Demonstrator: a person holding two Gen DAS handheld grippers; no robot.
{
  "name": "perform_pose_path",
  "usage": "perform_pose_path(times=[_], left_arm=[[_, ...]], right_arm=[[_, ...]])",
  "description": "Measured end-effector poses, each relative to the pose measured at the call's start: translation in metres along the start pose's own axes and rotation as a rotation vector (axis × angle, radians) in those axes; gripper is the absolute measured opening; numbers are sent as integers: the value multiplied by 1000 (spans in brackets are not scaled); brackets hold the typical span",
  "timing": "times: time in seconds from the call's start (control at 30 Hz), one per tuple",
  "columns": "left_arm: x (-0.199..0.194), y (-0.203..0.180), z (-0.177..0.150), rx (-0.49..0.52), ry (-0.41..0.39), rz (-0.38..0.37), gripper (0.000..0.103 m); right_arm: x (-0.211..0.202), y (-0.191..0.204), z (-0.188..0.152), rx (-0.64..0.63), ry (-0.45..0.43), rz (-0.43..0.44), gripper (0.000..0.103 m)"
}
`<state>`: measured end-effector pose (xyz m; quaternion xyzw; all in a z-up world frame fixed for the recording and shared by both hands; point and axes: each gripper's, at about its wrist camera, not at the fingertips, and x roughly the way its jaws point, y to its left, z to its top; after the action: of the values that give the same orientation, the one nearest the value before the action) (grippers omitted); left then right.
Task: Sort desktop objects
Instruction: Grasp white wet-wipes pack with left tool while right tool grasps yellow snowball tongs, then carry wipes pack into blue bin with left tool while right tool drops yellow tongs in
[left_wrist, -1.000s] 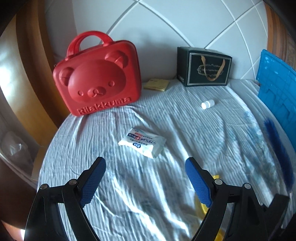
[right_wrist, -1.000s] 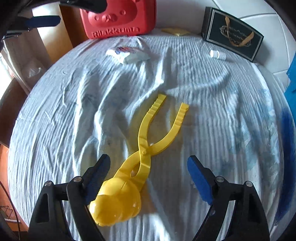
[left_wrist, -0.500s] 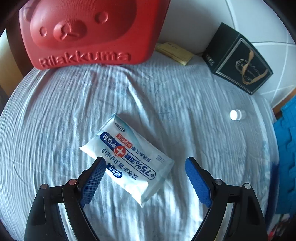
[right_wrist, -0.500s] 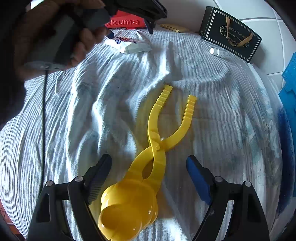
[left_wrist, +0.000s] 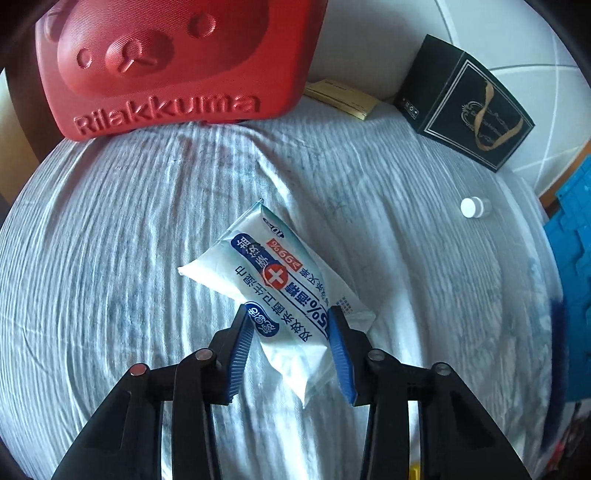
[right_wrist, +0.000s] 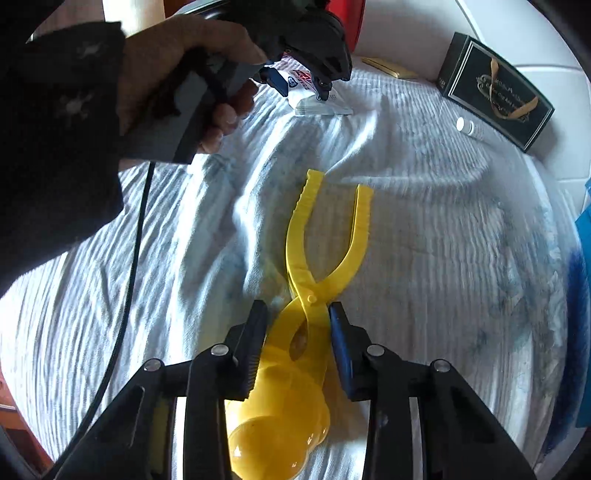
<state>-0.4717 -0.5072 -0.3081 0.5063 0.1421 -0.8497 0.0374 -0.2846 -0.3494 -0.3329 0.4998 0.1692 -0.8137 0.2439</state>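
A white and blue wipes pack (left_wrist: 280, 273) lies slanted on the wrinkled white cloth (left_wrist: 110, 258). My left gripper (left_wrist: 291, 328) is closing on its near end, both blue pads pressing its sides. The right wrist view shows that gripper (right_wrist: 301, 86) far back in a person's hand (right_wrist: 177, 74), with the pack (right_wrist: 325, 107) under it. Yellow snowball tongs (right_wrist: 295, 236) lie in the middle, handles spread away from me. My right gripper (right_wrist: 297, 328) is closing on the tongs' narrow neck just below the pivot, pads against it, with the round scoop end under the jaws.
A red bear-shaped case (left_wrist: 166, 55) stands at the back left, a flat yellow packet (left_wrist: 343, 98) beside it. A black gift box (left_wrist: 469, 103) stands at the back right with a small white bottle (left_wrist: 474, 206) in front. A blue tray (left_wrist: 572, 258) borders the right edge.
Both grippers have gone from wide open to closed down on their objects. The left one dropped forward onto the wipes pack. The right one stayed over the tongs.
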Motion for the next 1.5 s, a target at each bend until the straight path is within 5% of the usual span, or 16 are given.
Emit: perform_pose_path(times=[0.47,0.77,1.13,1.3,1.5], left_arm=[[-83,-39,-29,164,-180,-86,36],[-160,-120,-33,274,-283,-194,36],[-263,-303,-43,503,-427,-360,36],[-315,-418,-53,583,-511,-440,36],[-348,-568,-80,662,-557,-521,36]], right_arm=[[-76,-35,-2,75,-163,-13,32],[-177,-97,-3,183,-348,-132,32],[-348,-230,-51,325,-572,-409,32],[-429,-312,-83,357,-657,-526,32],[-492,-421,-112,361,-671,-571,32]])
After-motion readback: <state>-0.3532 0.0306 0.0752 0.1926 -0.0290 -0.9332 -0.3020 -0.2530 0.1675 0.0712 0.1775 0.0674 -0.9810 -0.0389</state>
